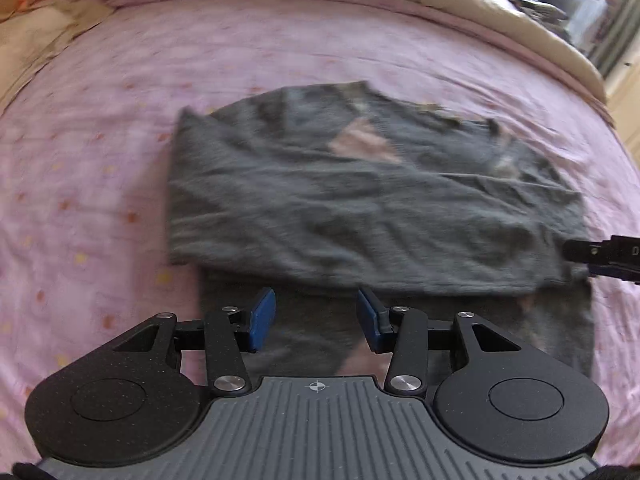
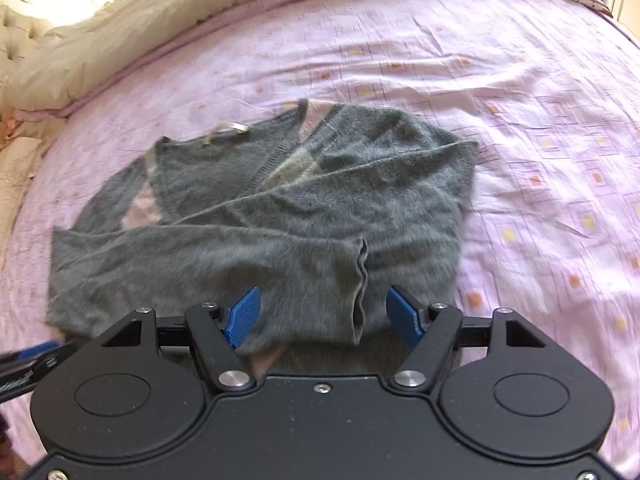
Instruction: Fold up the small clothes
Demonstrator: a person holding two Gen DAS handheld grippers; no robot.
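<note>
A fuzzy grey sweater (image 2: 280, 216) lies flat in the middle of the bed, on a pink sheet (image 2: 540, 128) printed with small orange and yellow squares. The right wrist view is the sharper one: it shows the knit's soft nap, a ribbed V-neck edge with pale pink and beige patches, a small label near the collar, and one sleeve (image 2: 224, 264) folded across the body with its cuff (image 2: 360, 288) ending at lower centre. The left wrist view is blurred but shows what the other does not: a lower layer of grey cloth poking out beneath the folded part, near the bottom of the frame. There the left tool (image 1: 316, 320) hangs just over that lower edge, its blue pads spread apart and empty. The right tool (image 2: 324, 318) is likewise spread wide, with the cuff lying between its pads but not pinched. A cream quilt (image 2: 140, 32) is bunched along the top of both frames.
</note>
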